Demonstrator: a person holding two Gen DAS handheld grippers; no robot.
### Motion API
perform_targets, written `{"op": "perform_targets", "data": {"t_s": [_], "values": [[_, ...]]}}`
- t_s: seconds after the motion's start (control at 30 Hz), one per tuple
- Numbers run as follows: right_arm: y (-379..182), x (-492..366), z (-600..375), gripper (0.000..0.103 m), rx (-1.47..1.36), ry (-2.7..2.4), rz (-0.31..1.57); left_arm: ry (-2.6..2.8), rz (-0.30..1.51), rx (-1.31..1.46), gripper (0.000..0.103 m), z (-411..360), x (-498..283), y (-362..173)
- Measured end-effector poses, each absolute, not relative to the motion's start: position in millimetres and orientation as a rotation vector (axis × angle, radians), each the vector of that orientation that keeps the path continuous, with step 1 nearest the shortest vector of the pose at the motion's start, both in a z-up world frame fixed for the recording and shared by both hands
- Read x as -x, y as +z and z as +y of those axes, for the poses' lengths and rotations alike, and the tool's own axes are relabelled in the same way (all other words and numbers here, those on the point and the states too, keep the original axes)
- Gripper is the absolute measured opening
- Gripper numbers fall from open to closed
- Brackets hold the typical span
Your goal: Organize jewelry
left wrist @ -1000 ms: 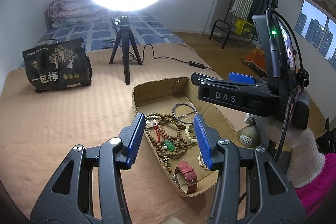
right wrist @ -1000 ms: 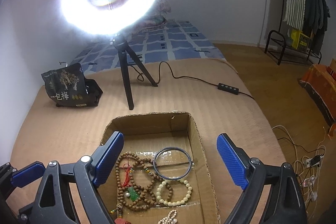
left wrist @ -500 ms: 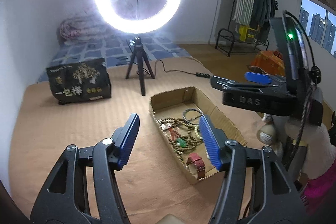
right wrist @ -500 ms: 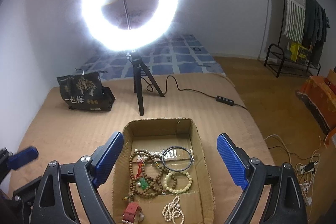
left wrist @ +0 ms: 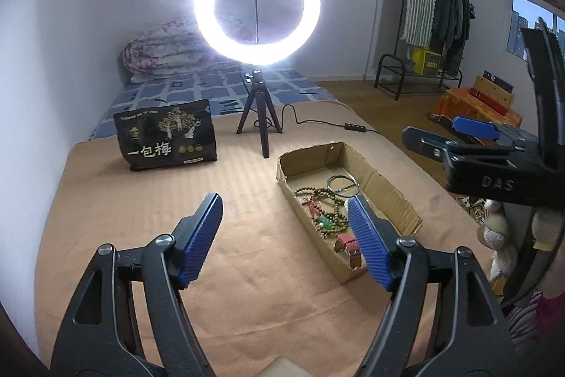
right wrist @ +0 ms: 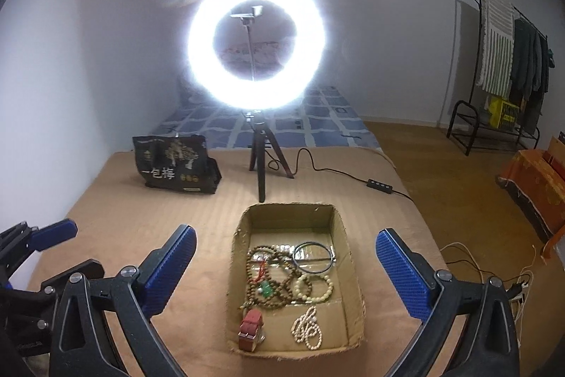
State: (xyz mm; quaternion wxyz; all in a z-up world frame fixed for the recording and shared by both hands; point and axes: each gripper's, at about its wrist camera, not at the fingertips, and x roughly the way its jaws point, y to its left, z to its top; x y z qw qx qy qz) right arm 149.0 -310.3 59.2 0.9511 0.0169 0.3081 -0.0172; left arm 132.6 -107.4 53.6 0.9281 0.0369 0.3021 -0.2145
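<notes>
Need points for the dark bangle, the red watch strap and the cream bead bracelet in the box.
dark bangle [right wrist: 298,259]: right wrist view, on its left rim.
red watch strap [right wrist: 251,327]: right wrist view, on the middle of the band.
cream bead bracelet [right wrist: 303,287]: right wrist view, on beads at its left side.

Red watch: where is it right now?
In the right wrist view, the red watch lies in the near left corner of the cardboard box, left of the white beads and below the green pendant.
</notes>
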Motion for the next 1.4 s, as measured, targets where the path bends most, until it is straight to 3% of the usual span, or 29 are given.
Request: {"op": "perform_targets", "data": {"t_s": [0.33,0.47,0.7,1.4], "values": [[57,-114,-307,0.103,-0.072,-0.053,0.609,-0.432,0.628,-0.097,0.078,-103,-115,51],[52,-109,-308,0.103,-0.065,-0.075,0.607,-0.428,0.609,-0.1,0.092,-106,-111,54],[51,-105,-307,0.103,-0.061,-0.094,0.58,-0.377,0.582,-0.12,0.102,-107,-108,55],[49,-105,-306,0.103,-0.05,-0.093,0.566,-0.33,0.612,-0.13,0.103,-103,-115,48]]}}
